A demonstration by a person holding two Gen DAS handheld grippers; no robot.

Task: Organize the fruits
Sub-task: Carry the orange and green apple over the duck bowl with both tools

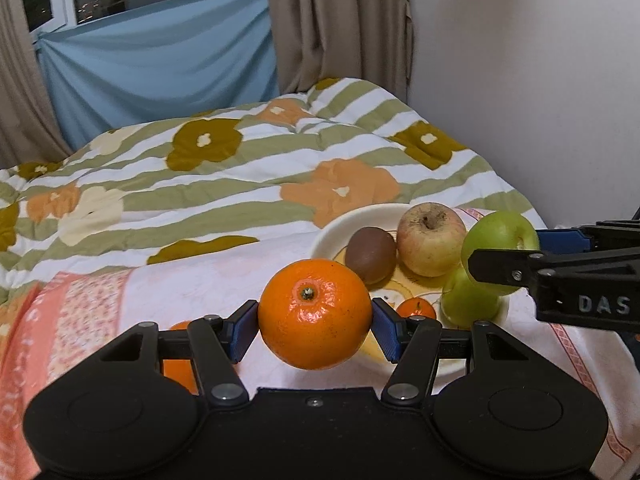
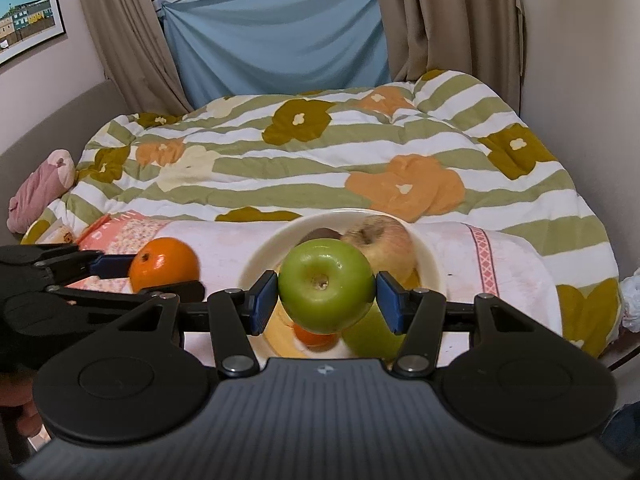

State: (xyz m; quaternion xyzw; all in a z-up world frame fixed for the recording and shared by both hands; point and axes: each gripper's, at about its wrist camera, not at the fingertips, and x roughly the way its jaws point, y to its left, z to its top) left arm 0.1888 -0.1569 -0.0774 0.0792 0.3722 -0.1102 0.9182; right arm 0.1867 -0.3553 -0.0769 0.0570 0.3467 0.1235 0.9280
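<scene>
My left gripper [image 1: 315,318] is shut on a large orange [image 1: 315,314], held above the pink cloth just left of the white plate [image 1: 332,228]. It also shows in the right wrist view [image 2: 165,265]. My right gripper [image 2: 326,296] is shut on a green apple [image 2: 326,285], held over the plate [image 2: 264,256]; the apple also shows in the left wrist view [image 1: 498,236]. On the plate lie a kiwi [image 1: 370,254], a yellow-red apple [image 1: 431,239], a second green apple [image 1: 468,298] and a small mandarin [image 1: 417,308].
The plate sits on a pink patterned cloth [image 1: 180,288] on a bed with a striped floral quilt [image 1: 240,176]. Another orange fruit [image 1: 178,364] lies partly hidden behind my left gripper. A wall is at the right, curtains and a window at the back.
</scene>
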